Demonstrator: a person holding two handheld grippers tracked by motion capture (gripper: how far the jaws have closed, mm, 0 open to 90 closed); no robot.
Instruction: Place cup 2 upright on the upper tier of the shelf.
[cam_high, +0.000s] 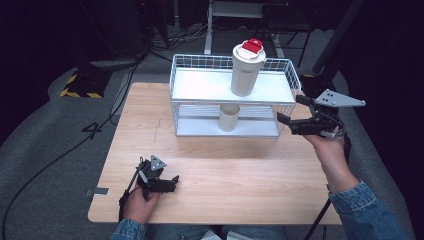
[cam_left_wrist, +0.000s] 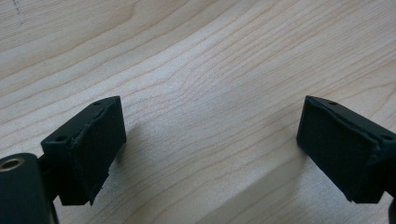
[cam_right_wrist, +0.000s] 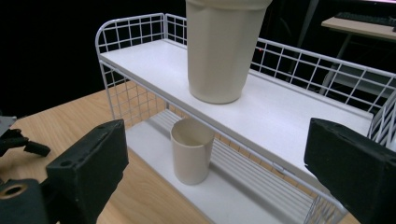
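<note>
Dark floor and trailing cables surround a light wooden table (cam_high: 215, 175) in the high view. At the table's far edge stands a white two-tier wire rack (cam_high: 185, 82). On its upper shelf a tall cream tumbler (cam_high: 245, 72) stands upright, capped with a white lid that carries a red tab. On the lower shelf, roughly beneath it, sits a small open cream cup (cam_high: 229, 117), also upright. The right gripper (cam_high: 290, 110) hangs at the rack's right end, level with the lower shelf and pointing leftward at it, with nothing between its jaws. The left gripper (cam_high: 173, 180) rests low over the near left part of the table, well apart from the rack, held by a hand in a denim sleeve.

Bare wood grain fills the left gripper view; the two black jaws stand apart over the tabletop with nothing between them.

From the right gripper view the rack (cam_right_wrist: 140, 60) is seen from its end. The tumbler (cam_right_wrist: 219, 51) stands on the white upper shelf, its top cut off by the frame. The small cup (cam_right_wrist: 191, 154) sits on the lower shelf, ahead of the gripper and between the lines of its two jaws but beyond their tips. The jaws stand parted and touch nothing. The left gripper (cam_right_wrist: 18, 140) shows faintly at the far left edge.
</note>
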